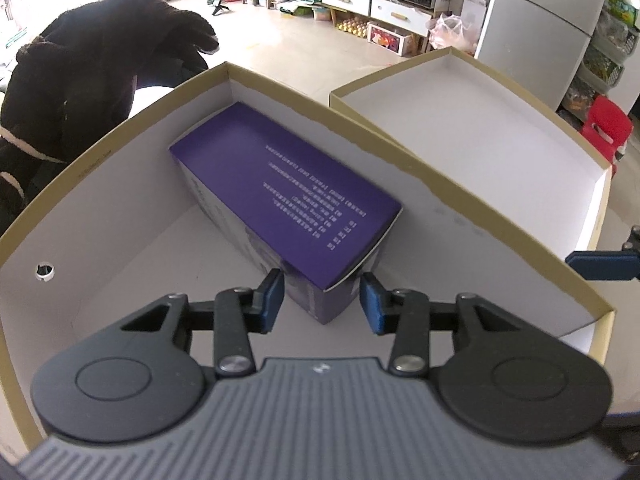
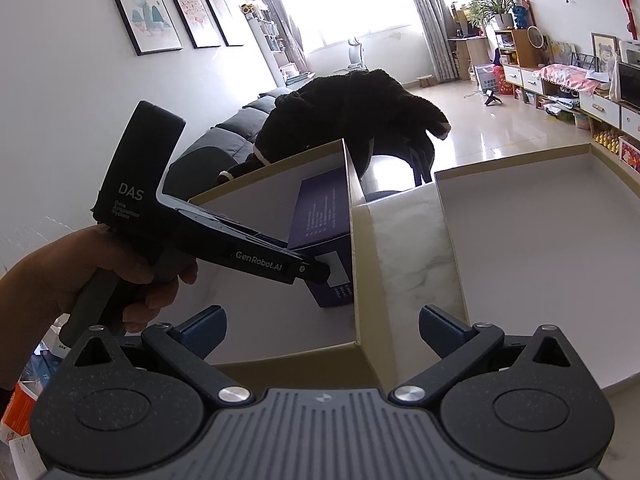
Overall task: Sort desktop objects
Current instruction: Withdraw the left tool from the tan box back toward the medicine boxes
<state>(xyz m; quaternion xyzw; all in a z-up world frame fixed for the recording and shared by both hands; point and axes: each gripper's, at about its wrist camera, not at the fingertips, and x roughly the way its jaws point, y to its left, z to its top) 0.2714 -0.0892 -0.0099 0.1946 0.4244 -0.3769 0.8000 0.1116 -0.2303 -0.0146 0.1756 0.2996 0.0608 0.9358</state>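
Observation:
A purple carton (image 1: 288, 184) with white print lies flat inside a tan-rimmed, white-lined cardboard box (image 1: 120, 184). My left gripper (image 1: 322, 302) is open, its blue pads on either side of the carton's near end, with a thin gap showing at the right pad. In the right wrist view a hand (image 2: 80, 276) holds this left gripper (image 2: 322, 272) down in the box (image 2: 280, 184) at the carton (image 2: 320, 216). My right gripper (image 2: 320, 332) is open and holds nothing, above the box's near right corner. One of its fingers (image 1: 600, 266) shows at the left view's right edge.
A second shallow white-lined box (image 1: 460, 120) (image 2: 540, 240) sits to the right, with nothing in it. A strip of marble tabletop (image 2: 412, 248) separates the two. A black fuzzy garment (image 1: 80, 80) (image 2: 352, 112) hangs over a chair behind. Beyond are a fridge (image 1: 540, 20) and a red stool (image 1: 608, 120).

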